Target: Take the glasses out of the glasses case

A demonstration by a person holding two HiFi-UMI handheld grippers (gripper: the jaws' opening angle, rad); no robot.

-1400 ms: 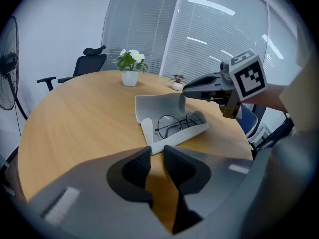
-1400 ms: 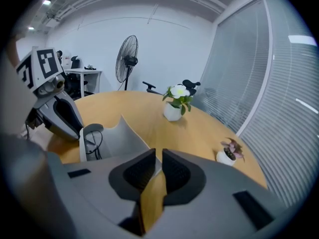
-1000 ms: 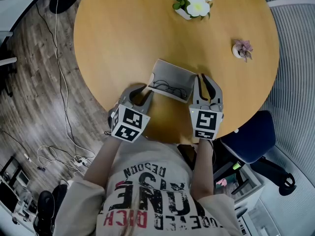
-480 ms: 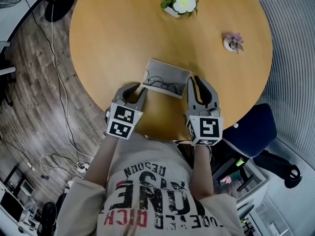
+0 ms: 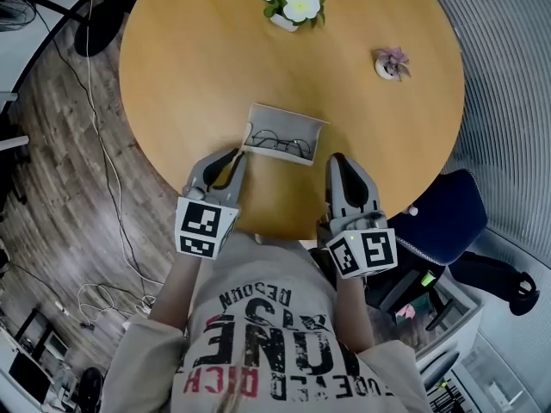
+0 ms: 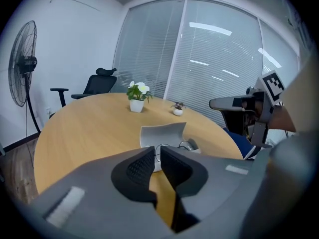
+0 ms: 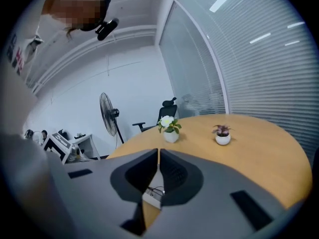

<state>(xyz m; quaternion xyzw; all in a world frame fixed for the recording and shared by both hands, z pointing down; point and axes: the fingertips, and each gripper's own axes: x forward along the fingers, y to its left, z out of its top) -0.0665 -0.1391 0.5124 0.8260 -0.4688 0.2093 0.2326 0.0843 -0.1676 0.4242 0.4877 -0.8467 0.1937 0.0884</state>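
The grey glasses case (image 5: 281,123) lies open on the round wooden table (image 5: 207,58), near its front edge. Thin wire-framed glasses (image 5: 280,142) rest inside it. My left gripper (image 5: 234,157) hovers just left of and in front of the case, not touching it. Its jaws are closing to a narrow gap with nothing between them. In the left gripper view the case (image 6: 162,133) and glasses (image 6: 174,146) show just beyond that gripper (image 6: 156,152). My right gripper (image 5: 338,162) is shut and empty, to the right of the case and apart from it. Under its jaws (image 7: 158,153) a corner of the case (image 7: 152,197) shows.
A white pot of white flowers (image 5: 293,3) and a small pink plant (image 5: 390,63) stand at the table's far side. A blue chair (image 5: 439,222) is at the right, by the person. Cables (image 5: 95,144) trail over the wooden floor at the left. A standing fan (image 6: 22,63) is by the wall.
Both grippers have drawn back from the ends of the case toward the person and risen. Their jaws have narrowed. The case lies open where it was, with the glasses in it.
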